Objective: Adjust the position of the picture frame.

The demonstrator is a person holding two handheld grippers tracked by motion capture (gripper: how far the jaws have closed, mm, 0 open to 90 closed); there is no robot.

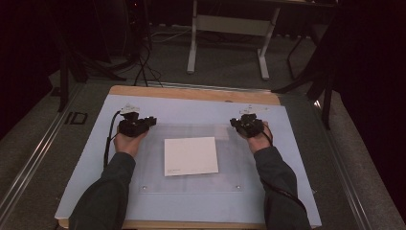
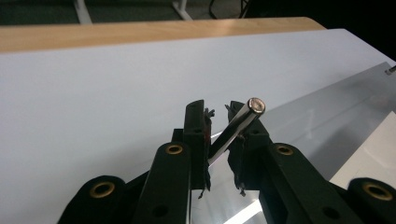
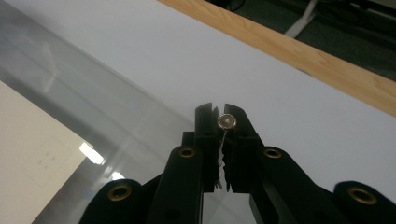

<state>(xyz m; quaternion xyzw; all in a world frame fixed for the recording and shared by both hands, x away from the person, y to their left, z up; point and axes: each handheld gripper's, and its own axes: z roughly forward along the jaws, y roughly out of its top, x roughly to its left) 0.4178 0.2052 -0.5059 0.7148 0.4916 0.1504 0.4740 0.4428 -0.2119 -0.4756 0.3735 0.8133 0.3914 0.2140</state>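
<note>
Two grippers up, each with a metal pin in its jaws. My left gripper (image 2: 223, 122) is clamped on a shiny steel pin (image 2: 236, 131): a round polished rod that runs aslant between the black jaws, flat circular end face up and to the right, lower end down in the gap. Left jaws stand a bit apart around it, pads pressing the shaft. My right gripper (image 3: 221, 122) is clenched tight on a second pin (image 3: 227, 122); I see it nearly end-on, a small silver disc with a pale centre, thin shaft below it between the pads.

From the high view, left gripper (image 1: 135, 125) sits at the far left corner of the clear acrylic sheet (image 1: 230, 165), right gripper (image 1: 249, 125) at its far right corner, well apart. The sheet lies flat on a pale blue mat (image 1: 86, 163) over the wooden table (image 1: 191, 92), with a white square card (image 1: 190, 156) under it, mid-sheet. Small metal fasteners (image 1: 238, 187) sit at its near corners. Pins too small to make out from above.
</note>
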